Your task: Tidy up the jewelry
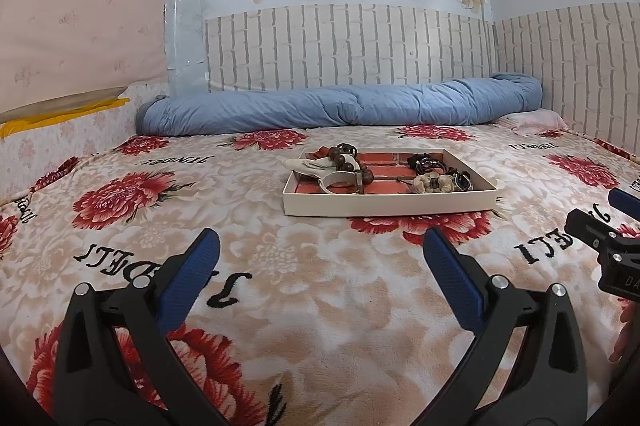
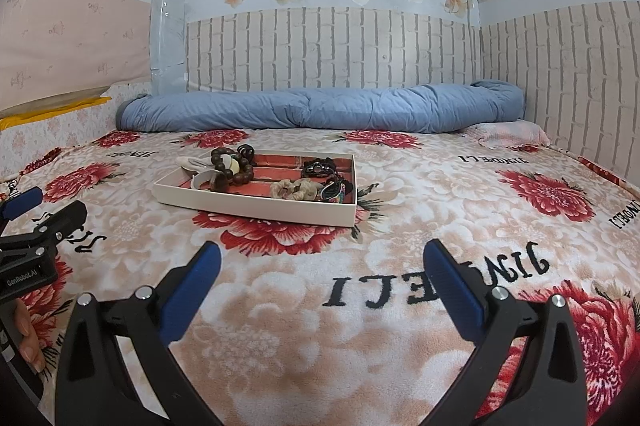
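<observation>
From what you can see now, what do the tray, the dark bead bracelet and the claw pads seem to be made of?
Tray: likely cardboard, with matte cream walls and thin straight edges.
Bead bracelet: probably wood, with round dark brown beads and a soft sheen; polished seed or resin is possible.
Claw pads: apparently rubber or plastic, blue with a fine ribbed texture.

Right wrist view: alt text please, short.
An open gripper points across a floral blanket toward a shallow white tray holding a brown bead bracelet, scrunchies and dark hair ties. A rolled blue quilt lies along the brick-pattern wall behind; the other gripper shows at the left edge.
</observation>
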